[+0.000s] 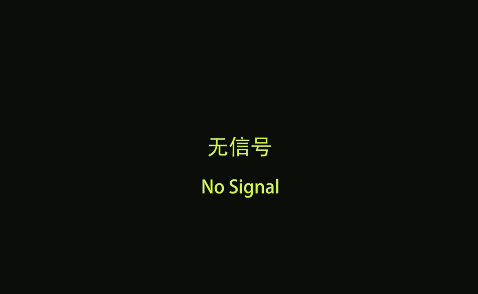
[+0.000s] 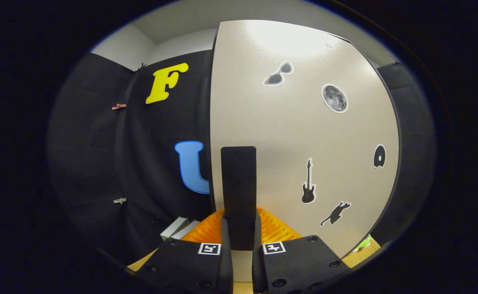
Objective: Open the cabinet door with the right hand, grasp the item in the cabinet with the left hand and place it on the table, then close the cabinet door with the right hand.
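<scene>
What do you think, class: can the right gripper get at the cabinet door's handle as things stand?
Very likely yes: the right gripper has a finger on either side of the black handle on the cabinet door, seemingly pressing it, nothing between.

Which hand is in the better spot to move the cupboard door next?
Right: its hand-held gripper clamps the cabinet door by its black handle. The left gripper view gives no picture, so I cannot place that one.

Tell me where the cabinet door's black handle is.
In the right gripper view, the black vertical handle sits at the pale cabinet door's left edge, clamped between the right gripper's fingers.
</scene>
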`<act>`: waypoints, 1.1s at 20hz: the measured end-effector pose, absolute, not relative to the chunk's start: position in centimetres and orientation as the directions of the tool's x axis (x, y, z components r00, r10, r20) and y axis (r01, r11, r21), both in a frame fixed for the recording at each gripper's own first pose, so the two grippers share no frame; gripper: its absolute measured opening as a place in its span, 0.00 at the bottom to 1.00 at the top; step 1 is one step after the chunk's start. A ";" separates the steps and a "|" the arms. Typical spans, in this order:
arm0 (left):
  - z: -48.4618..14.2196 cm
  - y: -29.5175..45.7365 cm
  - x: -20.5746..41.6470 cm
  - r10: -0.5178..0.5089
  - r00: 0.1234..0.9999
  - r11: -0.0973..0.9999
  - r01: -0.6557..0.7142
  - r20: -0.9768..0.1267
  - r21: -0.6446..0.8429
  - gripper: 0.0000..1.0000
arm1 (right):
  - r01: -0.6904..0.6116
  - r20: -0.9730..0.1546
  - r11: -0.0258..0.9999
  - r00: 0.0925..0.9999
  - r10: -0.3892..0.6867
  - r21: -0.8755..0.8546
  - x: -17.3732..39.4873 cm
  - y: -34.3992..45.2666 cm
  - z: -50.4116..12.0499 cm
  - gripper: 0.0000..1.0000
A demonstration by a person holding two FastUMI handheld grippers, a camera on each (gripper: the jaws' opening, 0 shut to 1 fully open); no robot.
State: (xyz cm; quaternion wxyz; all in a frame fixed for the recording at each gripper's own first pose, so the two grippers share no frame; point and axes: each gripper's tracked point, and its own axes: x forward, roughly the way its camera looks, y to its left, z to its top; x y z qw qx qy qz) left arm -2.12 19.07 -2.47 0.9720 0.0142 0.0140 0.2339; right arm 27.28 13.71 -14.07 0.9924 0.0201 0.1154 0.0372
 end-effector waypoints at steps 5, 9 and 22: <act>-2.4 17.7 -3.0 0.380 0.925 0.925 -0.380 -0.014 0.019 0.83 | -0.112 -0.233 0.992 0.965 0.124 0.064 21.2 11.7 -12.3 0.22; -2.4 15.4 -3.2 0.299 0.954 0.954 -0.299 -0.015 -0.002 0.83 | -0.116 -0.242 0.991 0.962 0.127 0.060 17.5 10.3 -11.5 0.22; -2.8 4.9 -1.5 -0.032 0.999 0.999 0.031 -0.006 -0.044 0.83 | -0.017 -0.226 1.000 0.974 0.013 -0.017 9.4 2.4 -9.2 0.22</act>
